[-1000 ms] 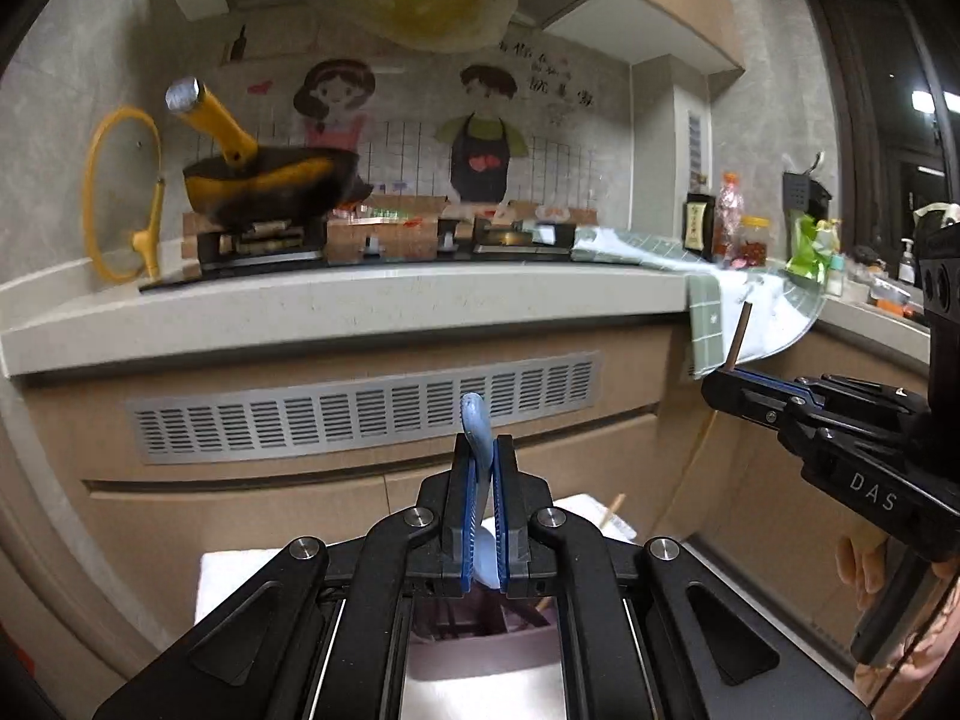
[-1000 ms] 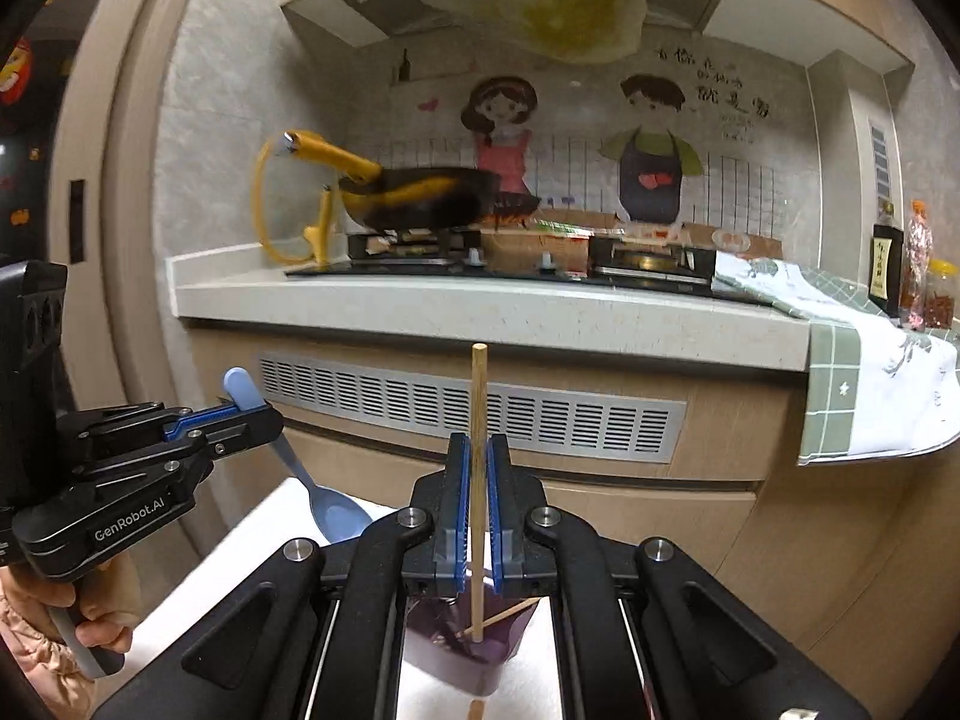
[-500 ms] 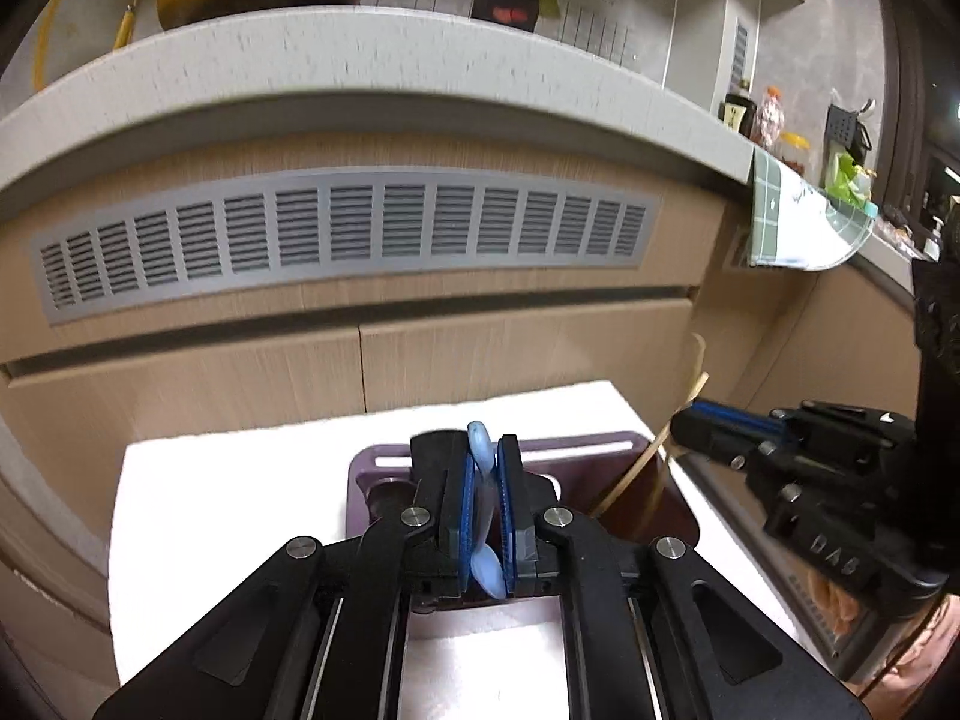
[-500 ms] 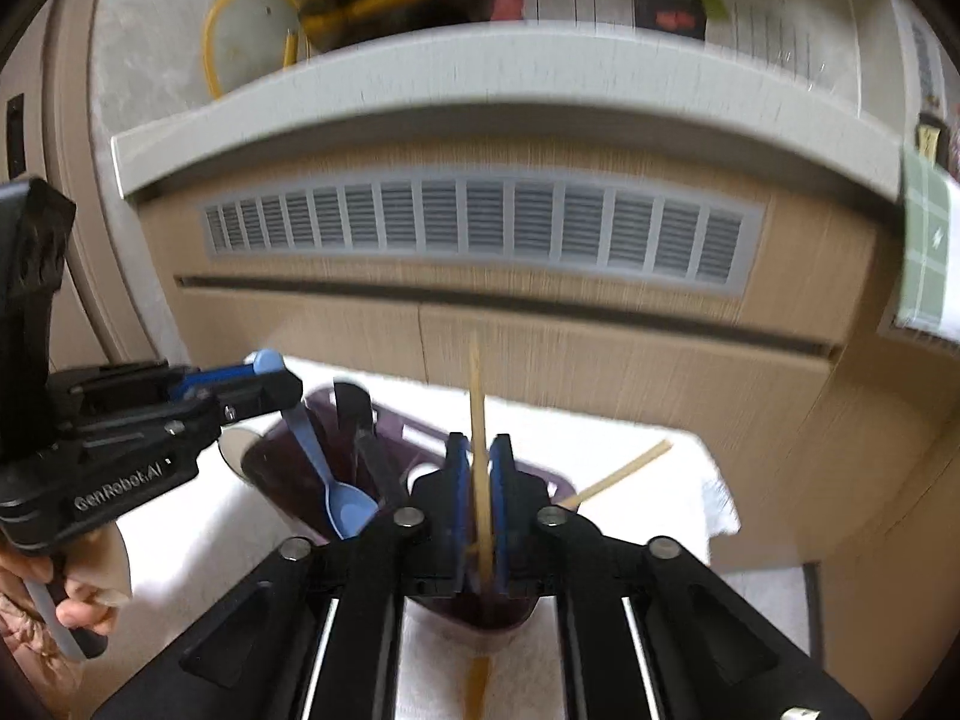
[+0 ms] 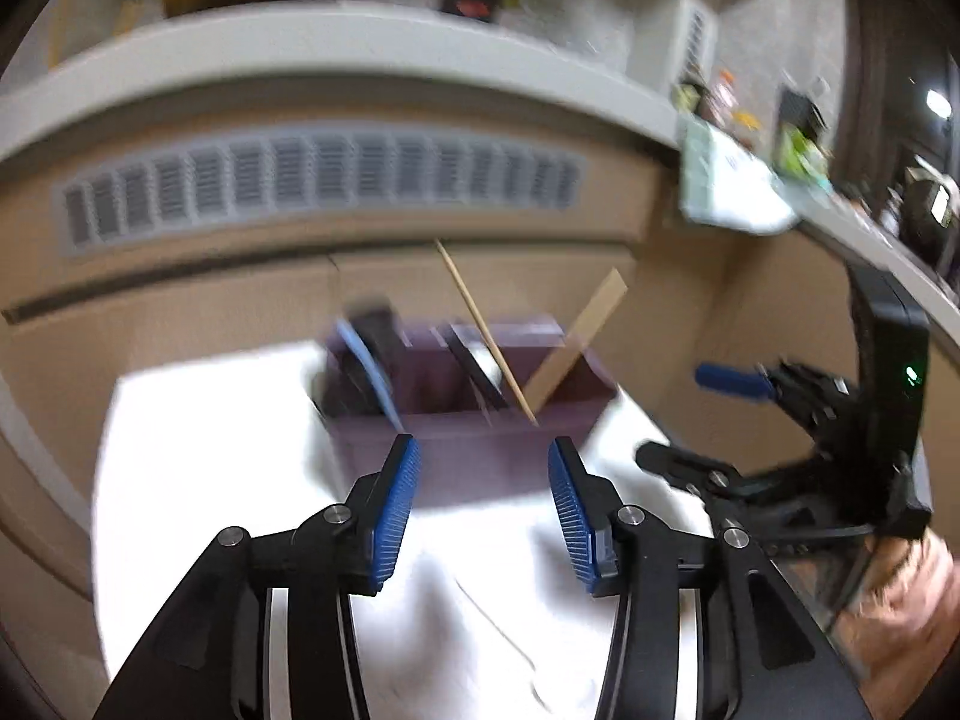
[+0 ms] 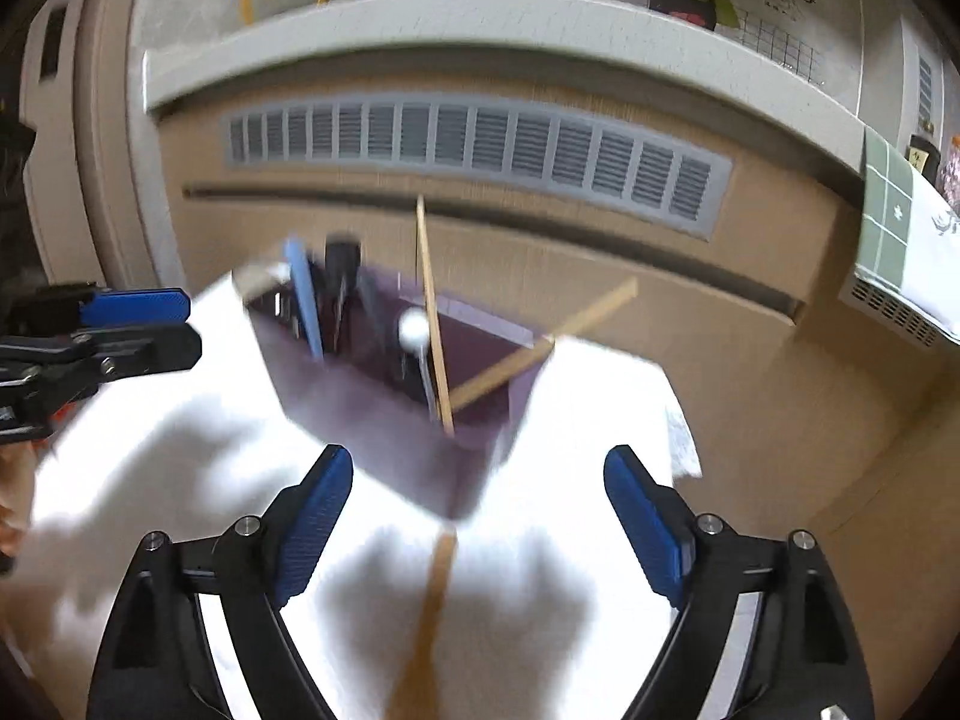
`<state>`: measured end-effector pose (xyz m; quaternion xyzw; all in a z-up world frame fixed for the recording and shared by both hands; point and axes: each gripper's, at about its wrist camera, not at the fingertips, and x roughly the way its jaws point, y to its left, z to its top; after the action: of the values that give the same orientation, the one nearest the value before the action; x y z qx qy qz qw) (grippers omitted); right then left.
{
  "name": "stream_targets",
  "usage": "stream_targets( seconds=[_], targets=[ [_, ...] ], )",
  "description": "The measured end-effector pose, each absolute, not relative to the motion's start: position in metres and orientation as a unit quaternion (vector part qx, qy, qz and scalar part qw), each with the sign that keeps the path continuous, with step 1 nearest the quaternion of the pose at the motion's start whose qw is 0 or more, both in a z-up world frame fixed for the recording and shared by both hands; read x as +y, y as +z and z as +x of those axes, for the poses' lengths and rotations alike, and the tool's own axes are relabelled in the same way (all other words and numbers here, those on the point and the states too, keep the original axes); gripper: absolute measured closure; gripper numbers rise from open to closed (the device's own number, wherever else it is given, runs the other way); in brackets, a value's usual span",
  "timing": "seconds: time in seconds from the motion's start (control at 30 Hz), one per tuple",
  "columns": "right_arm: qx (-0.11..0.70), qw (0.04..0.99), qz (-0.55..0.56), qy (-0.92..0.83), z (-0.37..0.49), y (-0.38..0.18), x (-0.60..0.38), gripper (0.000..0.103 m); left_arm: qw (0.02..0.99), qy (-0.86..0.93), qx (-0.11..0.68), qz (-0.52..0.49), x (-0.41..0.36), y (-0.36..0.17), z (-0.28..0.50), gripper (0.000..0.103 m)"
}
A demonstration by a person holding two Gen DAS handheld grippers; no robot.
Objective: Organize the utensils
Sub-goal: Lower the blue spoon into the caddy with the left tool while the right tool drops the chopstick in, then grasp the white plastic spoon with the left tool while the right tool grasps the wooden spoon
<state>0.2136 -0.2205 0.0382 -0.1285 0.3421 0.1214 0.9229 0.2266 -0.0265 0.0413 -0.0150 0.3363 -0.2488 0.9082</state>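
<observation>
A purple utensil holder (image 5: 456,426) (image 6: 372,414) stands on a white cloth (image 5: 204,480). The blue spoon (image 5: 366,366) (image 6: 303,294) leans in its left compartment. One wooden chopstick (image 5: 486,336) (image 6: 431,306) stands in the right compartment, and a second (image 5: 585,330) (image 6: 540,348) slants out to the right. My left gripper (image 5: 483,480) hovers just in front of the holder, its jaws opening with nothing between them. My right gripper (image 6: 480,504) is also low before the holder, jaws opening wide and empty. Each gripper shows in the other's view: left gripper (image 6: 138,324), right gripper (image 5: 702,420).
Another wooden stick (image 6: 429,618) lies on the cloth under my right gripper. Behind the holder is a wooden cabinet front with a grey vent grille (image 6: 480,144) under a pale counter edge (image 5: 360,42). A green checked towel (image 6: 888,228) hangs at the right. A hand (image 5: 900,594) holds the right gripper.
Both grippers came down toward the holder and tilted downward. The left let go of the blue spoon and the right let go of the chopstick; both now stand in the holder. Both jaws opened.
</observation>
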Motion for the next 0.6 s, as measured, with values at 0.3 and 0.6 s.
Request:
stream_targets(
  seconds=[0.3, 0.6],
  targets=[
    [0.407, 0.897, -0.141, 0.103, 0.176, -0.011, -0.245, 0.019, 0.812, -0.339, 0.475, -0.015, -0.076, -0.037, 0.244, 0.057],
    [0.425, 0.89, -0.143, 0.082, 0.158, -0.026, -0.257, 0.013, 0.801, -0.299, 0.517, -0.025, -0.052, -0.06, 0.263, 0.057]
  ],
)
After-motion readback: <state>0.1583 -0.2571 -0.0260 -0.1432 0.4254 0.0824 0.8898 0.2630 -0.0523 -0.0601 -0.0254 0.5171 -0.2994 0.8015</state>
